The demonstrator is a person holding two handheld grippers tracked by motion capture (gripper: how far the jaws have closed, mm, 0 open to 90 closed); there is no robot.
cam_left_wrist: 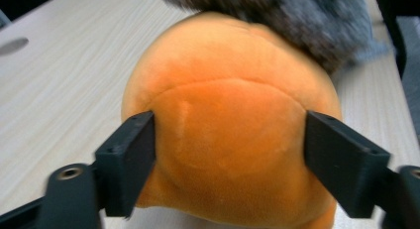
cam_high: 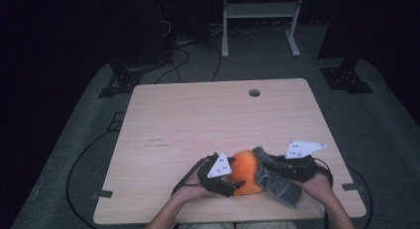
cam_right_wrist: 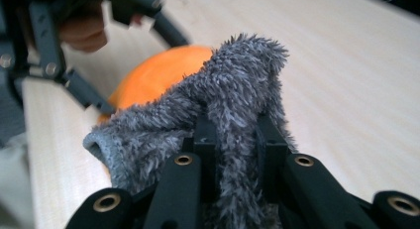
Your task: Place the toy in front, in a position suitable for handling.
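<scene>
While the left gripper (cam_left_wrist: pixel 230 159) straddles the round orange plush ball (cam_left_wrist: pixel 233 120) with its pads touching both flanks, the right gripper (cam_right_wrist: pixel 236 140), clamped on the grey fluffy cloth (cam_right_wrist: pixel 218 110), drapes it against the ball's far side.

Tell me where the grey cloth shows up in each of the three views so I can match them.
High view: grey cloth lower right of centre, draped against the orange plush.
Left gripper view: top edge, behind the plush.
Right gripper view: centre, pinched in the right gripper.
Shared landmark: the orange plush.
</scene>
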